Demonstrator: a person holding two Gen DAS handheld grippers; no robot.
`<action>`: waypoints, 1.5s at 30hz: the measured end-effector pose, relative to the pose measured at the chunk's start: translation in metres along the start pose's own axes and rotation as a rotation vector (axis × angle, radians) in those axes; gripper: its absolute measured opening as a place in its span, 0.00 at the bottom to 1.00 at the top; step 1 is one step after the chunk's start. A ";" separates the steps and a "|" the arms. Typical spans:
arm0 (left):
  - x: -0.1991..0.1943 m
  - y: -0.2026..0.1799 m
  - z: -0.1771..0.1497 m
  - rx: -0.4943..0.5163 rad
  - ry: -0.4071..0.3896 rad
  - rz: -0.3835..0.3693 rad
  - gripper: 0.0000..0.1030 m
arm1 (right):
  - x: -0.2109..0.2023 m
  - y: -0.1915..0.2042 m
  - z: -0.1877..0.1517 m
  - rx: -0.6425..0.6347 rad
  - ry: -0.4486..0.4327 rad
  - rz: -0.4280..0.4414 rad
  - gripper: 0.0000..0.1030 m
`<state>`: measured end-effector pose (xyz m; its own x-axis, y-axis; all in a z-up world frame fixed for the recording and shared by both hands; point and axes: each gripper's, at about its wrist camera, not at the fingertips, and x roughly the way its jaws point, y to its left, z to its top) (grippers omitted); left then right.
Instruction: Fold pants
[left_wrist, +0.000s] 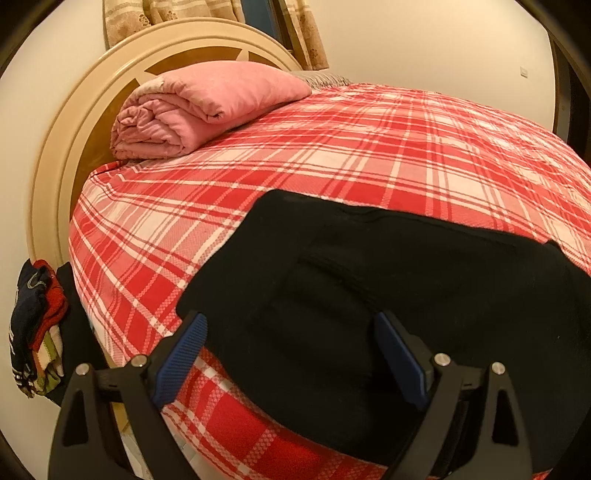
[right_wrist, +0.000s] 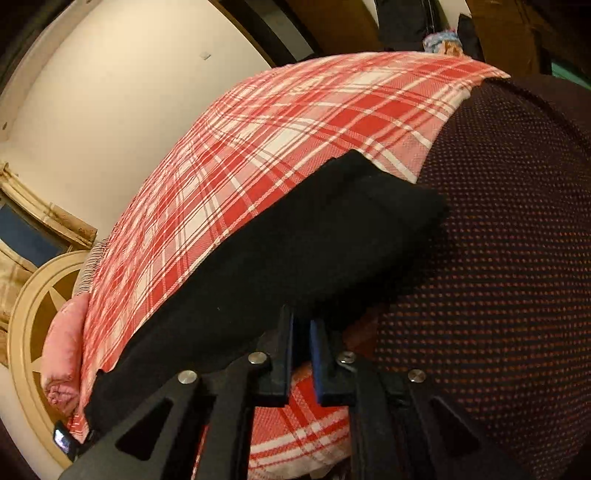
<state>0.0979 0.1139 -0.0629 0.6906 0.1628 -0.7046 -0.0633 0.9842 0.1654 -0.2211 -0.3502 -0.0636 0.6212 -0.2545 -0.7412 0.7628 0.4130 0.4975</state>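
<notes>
Lying across the lower centre and right of the left wrist view, black pants (left_wrist: 369, 280) on a bed under a red-and-white plaid bedspread (left_wrist: 295, 155). At far left, a heap of coloured clothes (left_wrist: 35, 325) beside the cream headboard (left_wrist: 55, 184); at upper left, a rolled pink quilt (left_wrist: 192, 110). At the bottom, left hand-held gripper (left_wrist: 290, 328) released, blue pads spread wide, one over the plaid, the other over the dark cloth, gripping nothing. In the right wrist view, the same pants (right_wrist: 295, 258) stretched as a dark band from lower left to centre right, with plaid above and below. At bottom centre, right hand-held gripper (right_wrist: 301, 325) nearly clenched, a narrow gap between its pads right at the pants' edge; grip on the fabric unclear. At right, a dark dotted cover (right_wrist: 498, 258).
</notes>
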 end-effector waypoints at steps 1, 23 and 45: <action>-0.001 0.000 0.002 0.010 0.003 0.001 0.92 | -0.005 -0.004 0.001 0.009 0.000 -0.005 0.20; -0.135 -0.176 -0.031 0.345 -0.133 -0.532 0.91 | 0.066 0.022 0.079 -0.409 0.079 -0.165 0.42; -0.146 -0.211 -0.068 0.493 -0.050 -0.456 0.91 | 0.053 0.022 0.070 -0.412 0.033 -0.179 0.67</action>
<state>-0.0382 -0.1131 -0.0420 0.6035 -0.2767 -0.7478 0.5706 0.8050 0.1626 -0.1590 -0.4156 -0.0606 0.4749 -0.3282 -0.8166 0.7186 0.6803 0.1445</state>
